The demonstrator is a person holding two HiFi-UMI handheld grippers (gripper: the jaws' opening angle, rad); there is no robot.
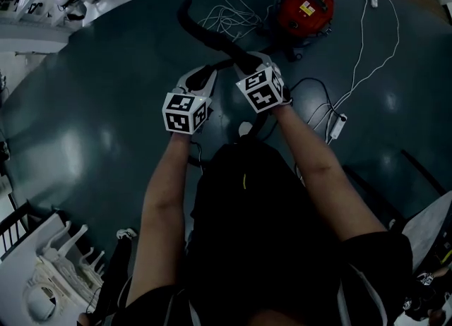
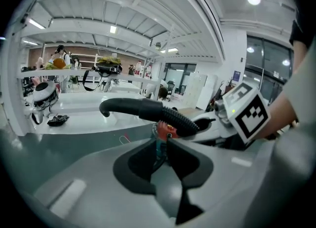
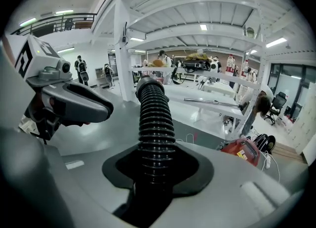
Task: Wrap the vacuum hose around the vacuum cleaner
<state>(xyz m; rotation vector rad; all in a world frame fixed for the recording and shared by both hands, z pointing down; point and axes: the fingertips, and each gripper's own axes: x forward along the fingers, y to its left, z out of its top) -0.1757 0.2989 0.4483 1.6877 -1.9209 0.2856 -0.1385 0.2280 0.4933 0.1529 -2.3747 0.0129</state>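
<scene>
**A:** Head view first. Where is the hose [image 1: 212, 39]?

**B:** It is a black line running from the upper left down to both grippers, in front of the person's forearms. The vacuum cleaner [image 1: 305, 8] is red and sits on the dark floor [image 1: 106, 127] well apart from them, up and to the right. A loose white cable [image 1: 226, 17] lies beside it, and a power strip [image 1: 339, 127] lies nearer the person.

**A:** Do the jaws show from up there?

**B:** No, the marker cubes cover them. The gripper views settle it. On the right gripper [image 3: 157, 157] the jaws are closed on the ribbed part of the hose, which rises straight up between them.

**A:** And the left gripper [image 2: 162, 145]?

**B:** Its jaws are narrow, with only a slit between them. Floor and a bit of red vacuum show through the slit, and I see nothing pinched there. The hose crosses just beyond the tips. I cannot tell whether it touches them.

**A:** Does that view add anything else?

**B:** The hose's far end is smooth rather than ribbed, and it curves downward at the tip. It hangs in the air, which the head view cannot show. Both gripper views also show white tables [image 3: 217, 91] and a few people far off, outside the head view.

**A:** Does the right view show the vacuum?

**B:** Yes, it is low on the right, on the floor.
</scene>
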